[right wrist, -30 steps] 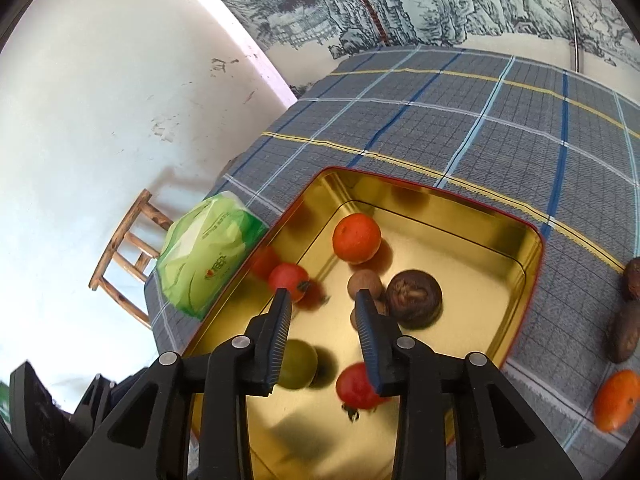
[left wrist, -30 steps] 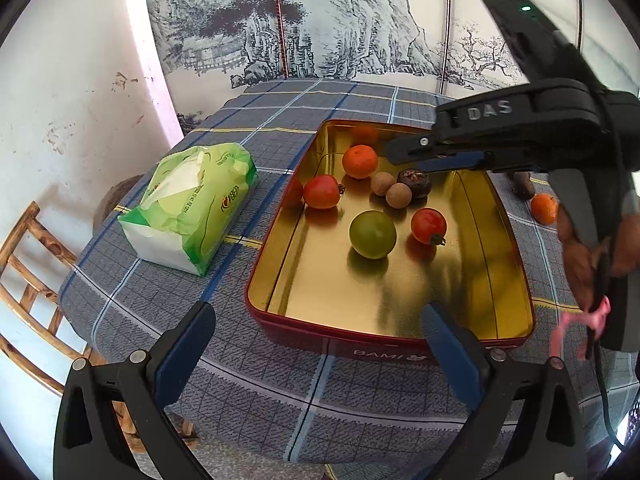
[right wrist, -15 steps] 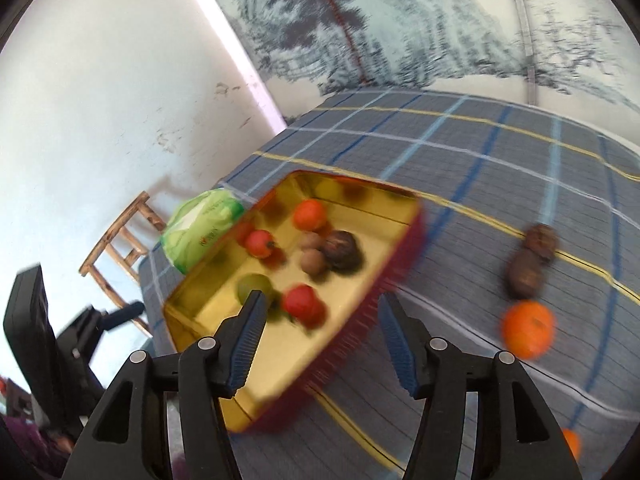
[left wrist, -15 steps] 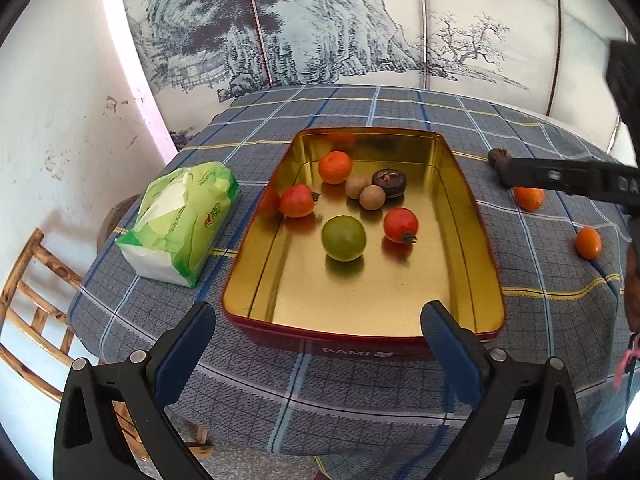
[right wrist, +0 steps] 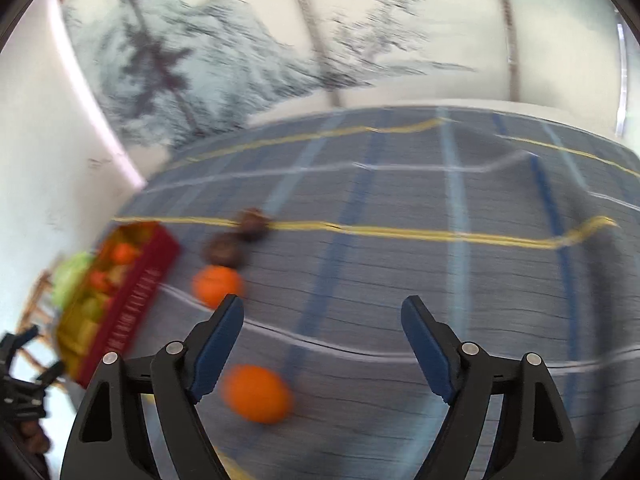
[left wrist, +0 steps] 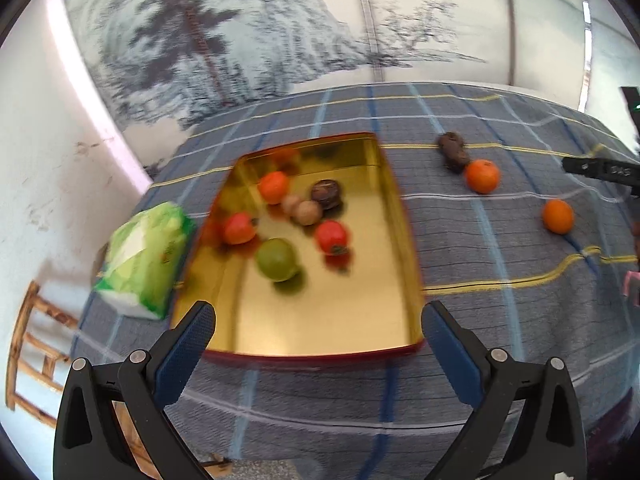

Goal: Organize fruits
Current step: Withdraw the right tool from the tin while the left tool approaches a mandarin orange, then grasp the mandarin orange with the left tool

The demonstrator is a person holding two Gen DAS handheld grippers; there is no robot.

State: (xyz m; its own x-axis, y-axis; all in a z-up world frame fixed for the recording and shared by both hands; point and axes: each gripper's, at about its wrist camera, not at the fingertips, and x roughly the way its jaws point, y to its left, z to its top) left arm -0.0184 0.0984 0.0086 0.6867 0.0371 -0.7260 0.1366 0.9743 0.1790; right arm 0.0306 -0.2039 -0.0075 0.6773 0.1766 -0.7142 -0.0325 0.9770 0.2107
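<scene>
A gold tin tray (left wrist: pixel 400 240) with red sides holds several fruits: an orange (left wrist: pixel 273 187), tomatoes, a green fruit (left wrist: pixel 277 259) and brown ones. My left gripper (left wrist: pixel 318 320) hangs open over the tray's near edge, empty. On the checked cloth to the right lie two oranges (left wrist: pixel 483 176) (left wrist: pixel 557 216) and two dark brown fruits (left wrist: pixel 453 151). My right gripper (right wrist: pixel 322 318) is over the cloth, its jaws opening with nothing between them. One orange (right wrist: pixel 258 393) lies just inside its left finger, another orange (right wrist: pixel 216 285) and the brown fruits (right wrist: pixel 224 251) further left. The tray (right wrist: pixel 132 292) is at the far left.
A green tissue pack (left wrist: pixel 142 260) lies left of the tray near the table edge. A wooden chair (left wrist: pixel 28 356) stands below that edge. A painted screen (left wrist: pixel 280 40) backs the table. Part of the right gripper (left wrist: pixel 600 169) shows at the far right in the left wrist view.
My right gripper swung away from above the tray to the cloth on the right and opened wide. My left gripper shifted, so the loose oranges came into its view.
</scene>
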